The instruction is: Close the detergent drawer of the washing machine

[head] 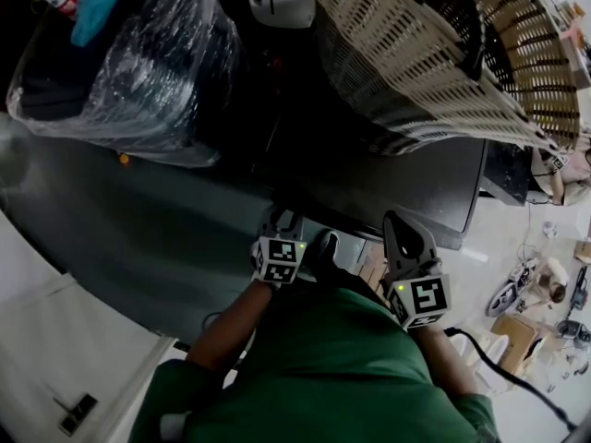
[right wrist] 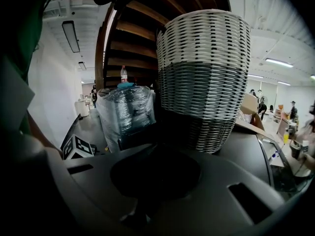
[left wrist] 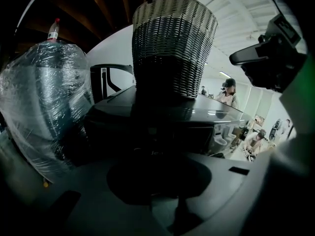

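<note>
Sitting on washing machine [head: 397,187], wicker basket [head: 434,53]

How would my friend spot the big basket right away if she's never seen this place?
Find the dark, flat-topped washing machine. Standing on its top is the tall woven wicker basket. Unlike the shiny bundle wrapped in clear plastic nearby, the basket has an open weave, cream at the top and grey lower down.

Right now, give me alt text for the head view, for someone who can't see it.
Seen from steeply above, a person in a green top holds the left tongs and right tongs side by side at the front edge of a dark machine top. A woven basket stands on it, with a plastic-wrapped bundle beside it.
</note>
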The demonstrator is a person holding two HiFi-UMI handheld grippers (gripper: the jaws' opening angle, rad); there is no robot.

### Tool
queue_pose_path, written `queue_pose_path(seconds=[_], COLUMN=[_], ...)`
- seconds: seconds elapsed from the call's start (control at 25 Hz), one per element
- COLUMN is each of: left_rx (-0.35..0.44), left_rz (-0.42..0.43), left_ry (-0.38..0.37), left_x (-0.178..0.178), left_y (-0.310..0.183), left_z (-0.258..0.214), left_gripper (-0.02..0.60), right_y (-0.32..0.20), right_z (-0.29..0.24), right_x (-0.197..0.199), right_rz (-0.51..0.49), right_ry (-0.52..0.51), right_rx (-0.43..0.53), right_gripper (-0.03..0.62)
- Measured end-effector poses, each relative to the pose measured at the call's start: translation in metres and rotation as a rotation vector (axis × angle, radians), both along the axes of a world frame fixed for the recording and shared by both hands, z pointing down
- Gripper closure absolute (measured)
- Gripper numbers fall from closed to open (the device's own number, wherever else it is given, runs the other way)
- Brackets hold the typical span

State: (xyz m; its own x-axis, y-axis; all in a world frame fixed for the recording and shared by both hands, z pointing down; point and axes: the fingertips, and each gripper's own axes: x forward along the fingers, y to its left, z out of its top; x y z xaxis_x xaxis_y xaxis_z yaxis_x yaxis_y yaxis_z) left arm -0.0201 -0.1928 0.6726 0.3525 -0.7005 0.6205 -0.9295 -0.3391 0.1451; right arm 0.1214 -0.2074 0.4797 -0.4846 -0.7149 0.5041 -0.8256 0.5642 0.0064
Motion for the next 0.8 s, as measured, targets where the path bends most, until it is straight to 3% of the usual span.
queue_pose_path(seconds=[0.24,0.8], left_rx=[0.038,0.035], left_rz=[-0.006,0.005], left_ry=[0.012,0.009], left_x=[0.001,0.0], left_y=[-0.005,-0.009], left_z=[-0.003,0.0], left_gripper=[0.483,0.482], right_y=[-0.01,-0.023], right_z=[0.007,0.014], right_x=[-0.004,-0.001], right_rz=[-0.028,-0.038], right_ry=[-0.002,-0.003], right_rx=[-0.013,-0.053], right_gripper=[0.572,0.572])
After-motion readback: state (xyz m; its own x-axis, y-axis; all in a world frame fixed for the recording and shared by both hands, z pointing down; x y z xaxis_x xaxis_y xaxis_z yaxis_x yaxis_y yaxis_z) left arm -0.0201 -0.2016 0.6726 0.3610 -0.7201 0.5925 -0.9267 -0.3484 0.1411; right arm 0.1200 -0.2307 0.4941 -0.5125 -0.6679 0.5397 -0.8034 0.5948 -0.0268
